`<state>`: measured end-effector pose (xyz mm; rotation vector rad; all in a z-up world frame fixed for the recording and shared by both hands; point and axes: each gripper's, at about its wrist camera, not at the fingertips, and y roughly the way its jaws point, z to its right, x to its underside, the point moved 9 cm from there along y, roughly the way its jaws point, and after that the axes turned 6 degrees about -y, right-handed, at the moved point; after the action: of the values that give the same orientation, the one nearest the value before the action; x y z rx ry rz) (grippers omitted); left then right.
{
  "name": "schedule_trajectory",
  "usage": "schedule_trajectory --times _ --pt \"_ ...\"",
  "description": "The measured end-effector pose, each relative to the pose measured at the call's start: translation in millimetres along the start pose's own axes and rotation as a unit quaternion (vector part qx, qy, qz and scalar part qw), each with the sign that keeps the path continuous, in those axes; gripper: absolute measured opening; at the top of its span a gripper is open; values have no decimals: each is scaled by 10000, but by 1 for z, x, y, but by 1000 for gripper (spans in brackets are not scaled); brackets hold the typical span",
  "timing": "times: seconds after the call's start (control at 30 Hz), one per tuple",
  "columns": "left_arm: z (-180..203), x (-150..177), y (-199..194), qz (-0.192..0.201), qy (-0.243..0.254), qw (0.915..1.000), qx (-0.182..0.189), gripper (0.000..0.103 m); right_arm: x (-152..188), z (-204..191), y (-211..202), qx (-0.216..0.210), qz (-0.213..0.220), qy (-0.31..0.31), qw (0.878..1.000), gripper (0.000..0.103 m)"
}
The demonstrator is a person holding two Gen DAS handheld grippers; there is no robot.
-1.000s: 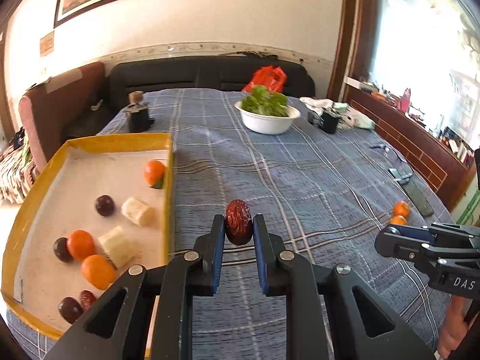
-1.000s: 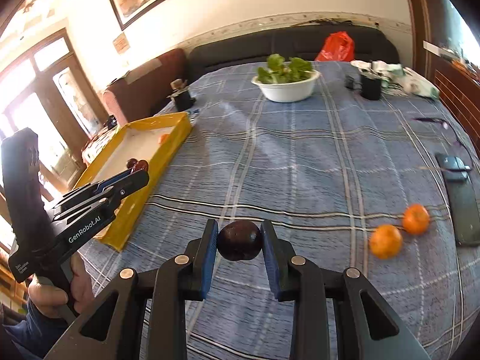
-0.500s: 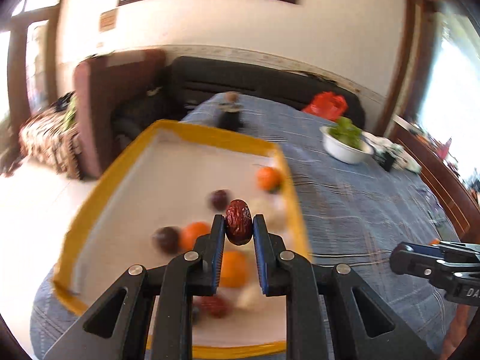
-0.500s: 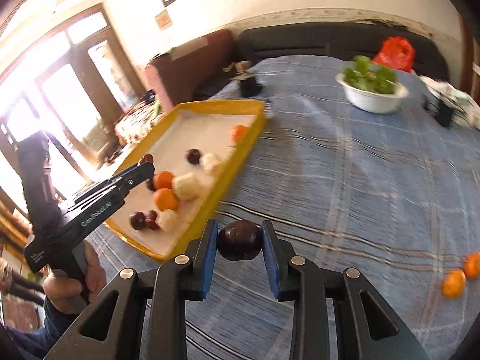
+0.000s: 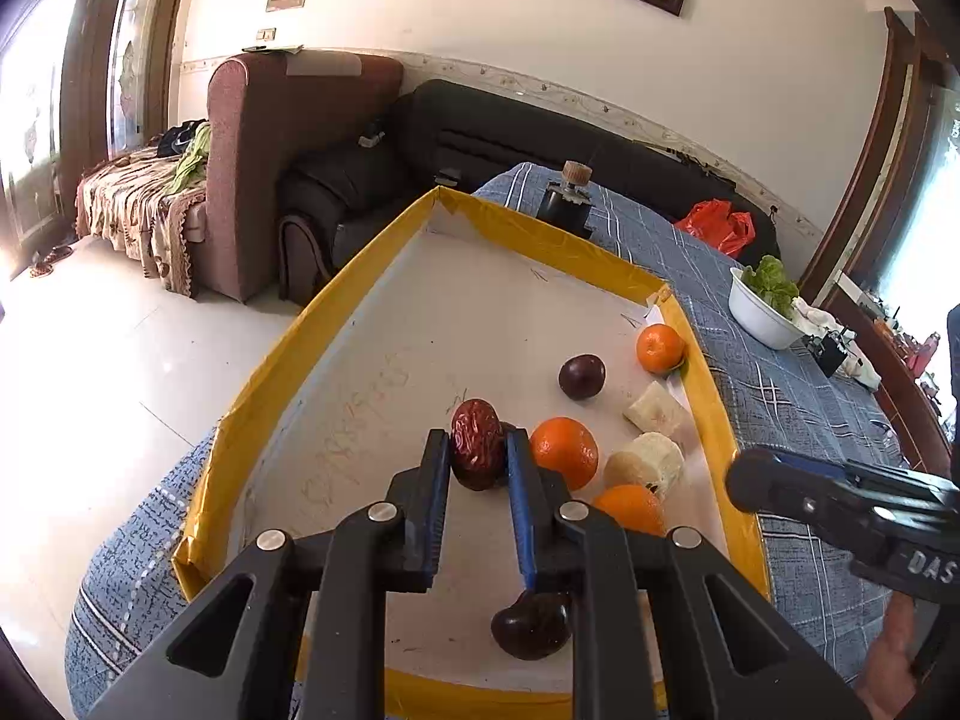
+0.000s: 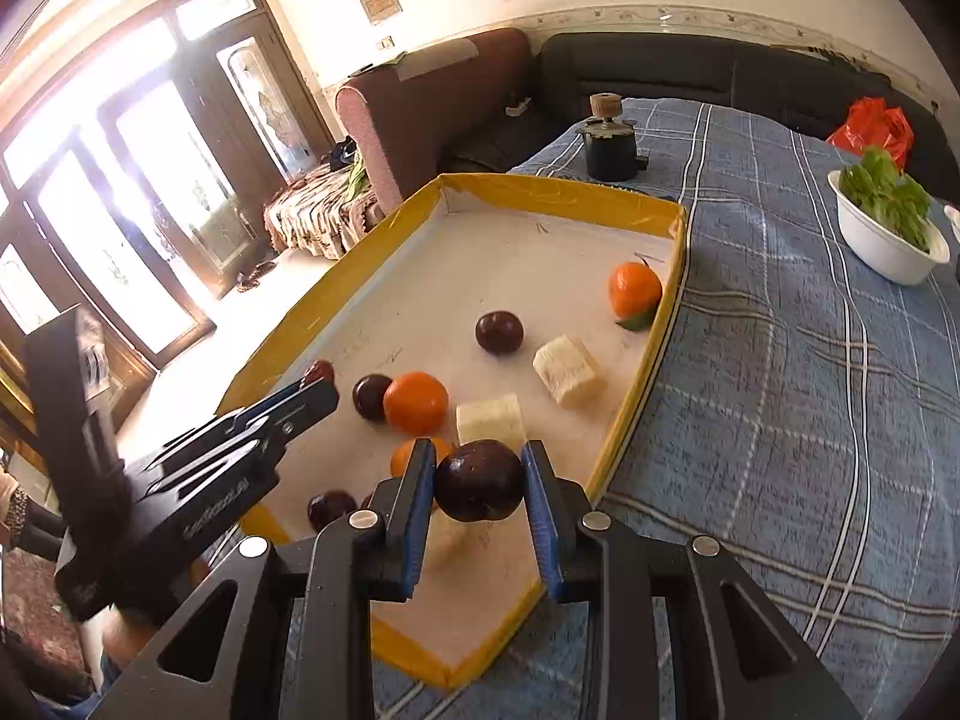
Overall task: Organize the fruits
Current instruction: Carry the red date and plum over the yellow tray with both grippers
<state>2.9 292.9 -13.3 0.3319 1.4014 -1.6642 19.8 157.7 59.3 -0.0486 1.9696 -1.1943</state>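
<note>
Left gripper [image 5: 478, 447] holds date [image 5: 477, 443] | right gripper [image 6: 478, 483] holds plum [image 6: 479, 480] | we lower over tray [image 5: 282, 360], release on bare floor

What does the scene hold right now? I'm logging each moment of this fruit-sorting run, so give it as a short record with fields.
left gripper: shut on a wrinkled red date, over the tray
right gripper: shut on a dark plum, over the tray's near corner
tray: yellow-rimmed, on a blue plaid tablecloth
in tray: oranges, dark plums, pale cut chunks
elsewhere on table: white bowl of greens, dark jar
</note>
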Motion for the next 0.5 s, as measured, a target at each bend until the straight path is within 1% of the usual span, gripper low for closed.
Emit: schedule_trajectory --times 0.13,0.23,0.27,0.4,0.5 --pt "2 1 1 18 39 10000 -40 19 -19 6 15 -30 -53 66 10000 33" --pt "6 1 4 -11 154 9998 -107 19 -31 8 32 -226 -223 180 9993 33" --pt "7 1 5 -6 186 9998 -119 19 -34 9 38 -210 -253 209 9992 33" --pt "8 2 3 2 223 9997 -53 19 -36 9 64 -179 -471 245 9984 33" --pt "7 1 3 25 189 9998 -8 19 -36 7 71 -125 -525 160 9984 33"
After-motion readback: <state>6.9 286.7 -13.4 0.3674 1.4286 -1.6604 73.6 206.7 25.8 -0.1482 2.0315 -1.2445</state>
